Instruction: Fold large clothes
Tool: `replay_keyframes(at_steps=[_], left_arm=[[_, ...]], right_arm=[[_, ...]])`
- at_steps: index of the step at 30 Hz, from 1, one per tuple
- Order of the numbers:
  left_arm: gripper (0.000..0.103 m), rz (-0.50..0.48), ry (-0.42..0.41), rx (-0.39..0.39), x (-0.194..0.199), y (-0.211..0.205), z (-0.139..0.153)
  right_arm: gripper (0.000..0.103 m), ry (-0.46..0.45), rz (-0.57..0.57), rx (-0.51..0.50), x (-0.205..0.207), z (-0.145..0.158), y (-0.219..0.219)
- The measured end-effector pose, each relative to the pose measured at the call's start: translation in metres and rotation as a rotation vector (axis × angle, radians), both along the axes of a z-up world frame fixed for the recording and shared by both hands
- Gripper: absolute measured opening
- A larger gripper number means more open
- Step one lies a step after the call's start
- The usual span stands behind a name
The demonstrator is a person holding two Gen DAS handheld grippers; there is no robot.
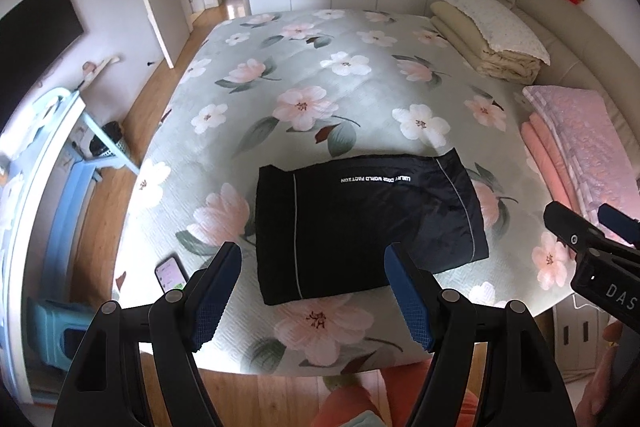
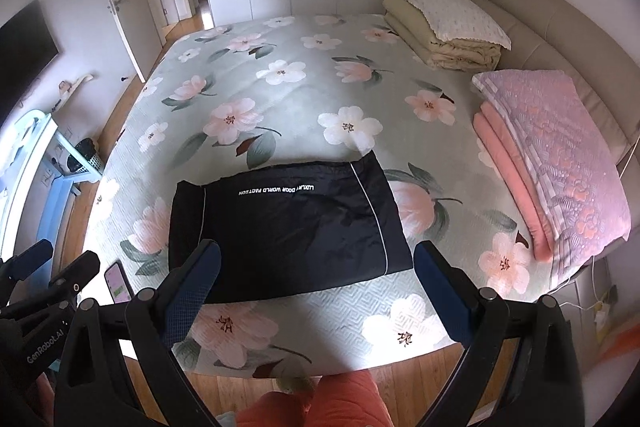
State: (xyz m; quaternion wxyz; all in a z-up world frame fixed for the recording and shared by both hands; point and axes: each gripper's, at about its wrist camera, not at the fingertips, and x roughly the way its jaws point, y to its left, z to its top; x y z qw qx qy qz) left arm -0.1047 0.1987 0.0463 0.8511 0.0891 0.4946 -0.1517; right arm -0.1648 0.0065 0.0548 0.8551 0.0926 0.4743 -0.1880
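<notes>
A black garment with thin white piping and white lettering lies folded into a flat rectangle near the front edge of the floral bed; it also shows in the right wrist view. My left gripper is open and empty, held above the bed's front edge just short of the garment. My right gripper is open and empty, also just short of the garment. The right gripper shows at the right of the left wrist view, and the left gripper at the lower left of the right wrist view.
A phone lies on the bed left of the garment. Folded pink blankets and a beige quilt with a pillow sit along the headboard side. A blue desk stands left. Wooden floor and orange-clad legs are below.
</notes>
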Motion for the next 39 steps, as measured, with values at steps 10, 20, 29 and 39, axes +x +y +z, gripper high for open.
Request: replay_keyframes(at_steps=[10, 20, 29, 39], left_arm=[[0.075, 0.014, -0.005, -0.029, -0.008, 0.003, 0.002], [0.075, 0.025, -0.035, -0.026, -0.015, 0.001, 0.009], [0.075, 0.022, -0.054, -0.008, -0.015, -0.001, 0.011], [0.075, 0.025, -0.064, 0.003, -0.009, -0.002, 0.012]], right_arm=[[0.098, 0.001, 0.004, 0.018, -0.009, 0.003, -0.004], [0.098, -0.007, 0.004, 0.031, -0.015, 0.005, -0.005], [0.098, -0.005, 0.005, 0.039, -0.016, 0.006, -0.005], [0.098, -0.005, 0.007, 0.043, -0.015, 0.006, -0.003]])
